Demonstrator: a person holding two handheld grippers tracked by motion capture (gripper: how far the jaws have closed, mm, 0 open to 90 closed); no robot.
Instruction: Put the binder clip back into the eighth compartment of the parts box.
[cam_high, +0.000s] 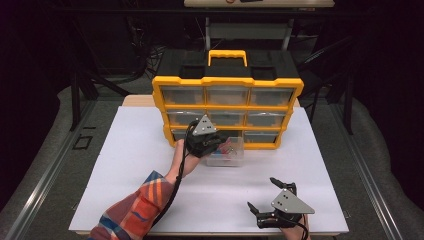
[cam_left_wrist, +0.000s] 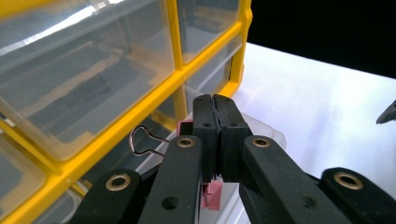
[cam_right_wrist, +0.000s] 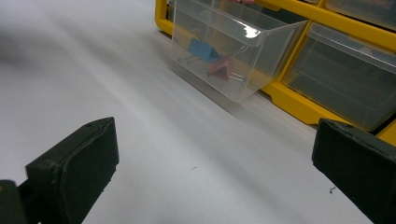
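My left claw (cam_left_wrist: 215, 140) sits over the clear drawer (cam_high: 226, 156) that is pulled out from the bottom row of the yellow organiser (cam_high: 227, 112), near the far middle of the white counter (cam_high: 125, 165). Its jaws are pressed together with no gap between them, and a pink binder clip (cam_left_wrist: 212, 193) is pinched there: the pink body shows just under the closed pads and one wire handle loop (cam_left_wrist: 142, 140) sticks out to the side, toward the organiser's face. So what I carry hangs directly below the jaw tips, and the open drawer lies straight beneath that. In my judgement the coming move turns on this vertical line, clip above drawer mouth, whichever way the clip is going. I cannot tell whether the clip touches the drawer or anything in it. In the right gripper view the drawer's long axis runs out from the organiser toward the near edge of the counter, and a blue binder clip (cam_right_wrist: 201, 50) and another pink clip (cam_right_wrist: 219, 67) lie at its bottom. My right claw (cam_high: 264, 195) rests near the near right corner of the counter, well apart from the drawer, its jaws spread wide and holding nothing. The left hand is clearly the nearer one.
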